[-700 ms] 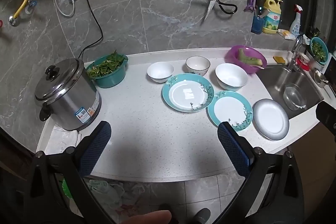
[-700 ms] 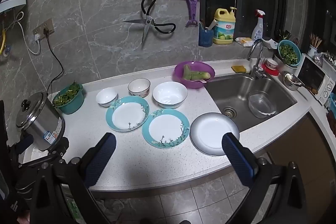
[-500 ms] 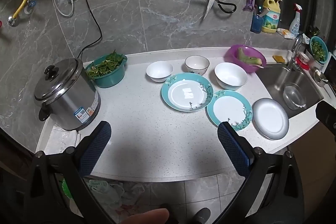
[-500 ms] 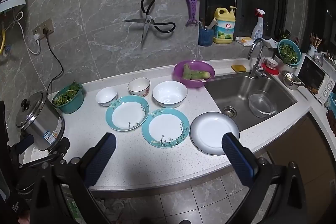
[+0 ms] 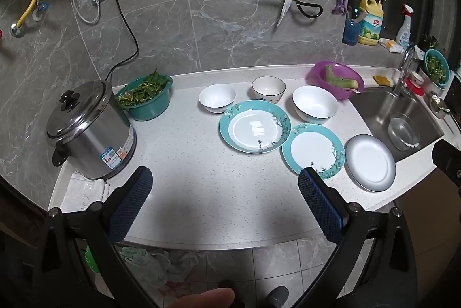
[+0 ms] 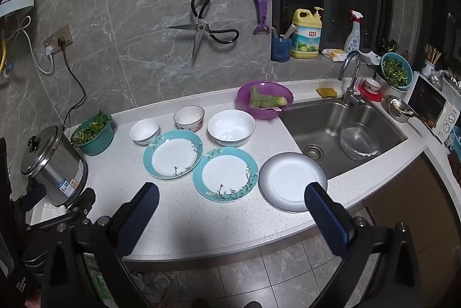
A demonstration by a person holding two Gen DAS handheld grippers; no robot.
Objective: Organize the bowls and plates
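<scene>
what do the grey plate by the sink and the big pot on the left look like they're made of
Grey-rimmed plate: probably glazed ceramic, going by its glossy white centre and sheen; melamine can't be excluded. Pot: stainless steel, brushed wall, shiny lid that mirrors the room.

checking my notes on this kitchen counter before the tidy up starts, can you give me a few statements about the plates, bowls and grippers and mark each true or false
1. Three plates lie on the counter, two with teal rims and one grey-rimmed plate. True.
2. The plates are already stacked on each other. False: they lie side by side in a row.
3. The left gripper and right gripper are both open and hold nothing. True.
4. The purple bowl is empty. False: it holds a green vegetable.
5. A clear glass bowl sits in the sink. True.
6. The scissors lie on the counter. False: they hang on the wall.
</scene>
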